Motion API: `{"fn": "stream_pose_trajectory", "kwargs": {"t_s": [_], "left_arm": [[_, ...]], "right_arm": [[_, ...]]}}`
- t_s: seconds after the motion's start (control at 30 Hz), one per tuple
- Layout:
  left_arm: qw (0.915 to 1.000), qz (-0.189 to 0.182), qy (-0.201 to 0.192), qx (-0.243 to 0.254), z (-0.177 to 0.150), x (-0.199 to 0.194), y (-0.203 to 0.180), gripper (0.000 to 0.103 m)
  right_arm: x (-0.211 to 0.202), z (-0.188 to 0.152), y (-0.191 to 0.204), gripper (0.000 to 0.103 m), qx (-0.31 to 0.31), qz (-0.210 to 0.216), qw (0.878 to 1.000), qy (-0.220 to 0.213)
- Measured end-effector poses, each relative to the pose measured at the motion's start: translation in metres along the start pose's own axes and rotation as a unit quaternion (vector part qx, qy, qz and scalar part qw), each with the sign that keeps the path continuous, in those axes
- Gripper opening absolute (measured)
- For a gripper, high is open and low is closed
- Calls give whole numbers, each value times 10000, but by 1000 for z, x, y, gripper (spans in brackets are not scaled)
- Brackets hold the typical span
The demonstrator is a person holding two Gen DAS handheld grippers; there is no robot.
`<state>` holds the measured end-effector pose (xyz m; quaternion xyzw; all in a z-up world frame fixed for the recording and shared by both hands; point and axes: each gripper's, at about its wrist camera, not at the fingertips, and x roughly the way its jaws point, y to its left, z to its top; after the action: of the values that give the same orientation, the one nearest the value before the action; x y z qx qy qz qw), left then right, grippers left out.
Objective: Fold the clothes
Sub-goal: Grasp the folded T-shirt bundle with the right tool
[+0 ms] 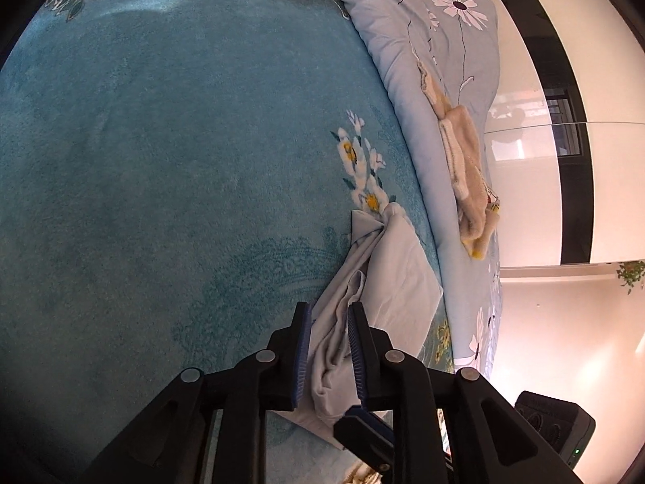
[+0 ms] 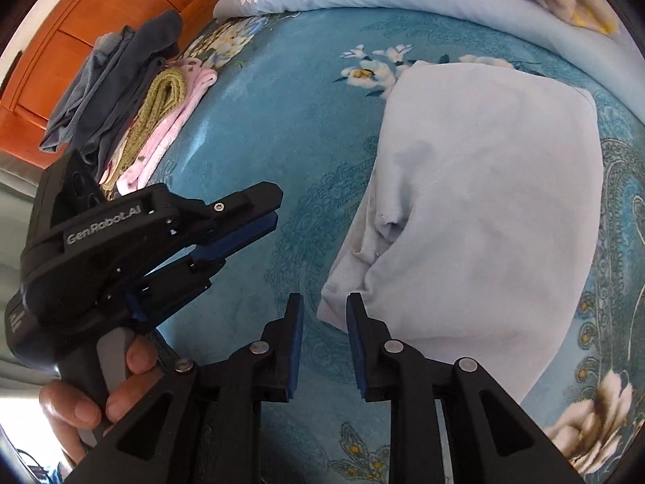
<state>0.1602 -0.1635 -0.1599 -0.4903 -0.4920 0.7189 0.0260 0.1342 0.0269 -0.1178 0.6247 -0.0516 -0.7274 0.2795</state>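
Teal floral bedspread (image 2: 250, 121). Nearest: right gripper (image 2: 324, 302), jaws slightly apart, empty, at the near corner of the folded pale-blue garment (image 2: 483, 201), whose long axis runs away ahead-right. Left gripper (image 2: 242, 226), parted, empty, beside. Far: clothes pile (image 2: 133, 113).

Both fisheye views were bright and mostly sharp, bowing strongly toward dark vignetted corners. Daylight glared off the glossy white wardrobe (image 1: 536, 92), washing out the wall below it. A soft sheen lay on the teal blanket (image 1: 161, 141) far left of the wardrobe; shadows stayed faint.
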Motion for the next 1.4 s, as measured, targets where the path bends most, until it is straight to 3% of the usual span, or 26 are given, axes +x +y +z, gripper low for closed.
{"fn": "stream_pose_trajectory", "kwargs": {"t_s": [0.1,0.17,0.27,0.4,0.47,0.67,0.7,0.73,0.77,1.0,1.13,1.3,1.4], "left_arm": [[9991,52,239,338,-5,13,-13,30],[9964,197,447,692,-10,25,-25,38],[9889,695,656,1134,-19,38,-36,40],[9860,1295,635,836,-18,43,-21,40],[9870,1397,557,575,-14,40,-10,40],[9926,1098,509,48,-9,34,11,40],[9927,1089,519,20,-9,35,12,40],[9927,1085,533,4,-9,36,12,40],[9928,1073,542,1,-10,36,11,40],[9942,933,528,99,-11,35,4,40],[9947,808,608,190,-12,40,-1,40],[9945,588,776,396,-15,51,-13,46],[9944,483,822,463,-17,57,-18,50]], "right_arm": [[-28,-5,-39,26,482,-152,9980,-380],[-42,-13,-74,36,980,-363,9932,-503],[-47,-36,-125,37,1823,-545,9808,-421],[-36,-62,-156,38,2586,-100,9654,-309],[-27,-66,-156,38,2685,102,9628,-271],[-10,-72,-152,36,2814,493,9581,-228],[-9,-73,-151,31,2847,540,9569,-210],[-8,-73,-151,15,2855,548,9567,-170],[-9,-72,-149,11,2838,536,9573,-149],[-31,-64,-153,8,2617,583,9633,-113],[-67,-49,-178,7,2408,206,9698,-336],[-111,-39,-232,4,2429,-491,9663,-702],[-115,-47,-251,4,2718,-347,9582,-826]]}}
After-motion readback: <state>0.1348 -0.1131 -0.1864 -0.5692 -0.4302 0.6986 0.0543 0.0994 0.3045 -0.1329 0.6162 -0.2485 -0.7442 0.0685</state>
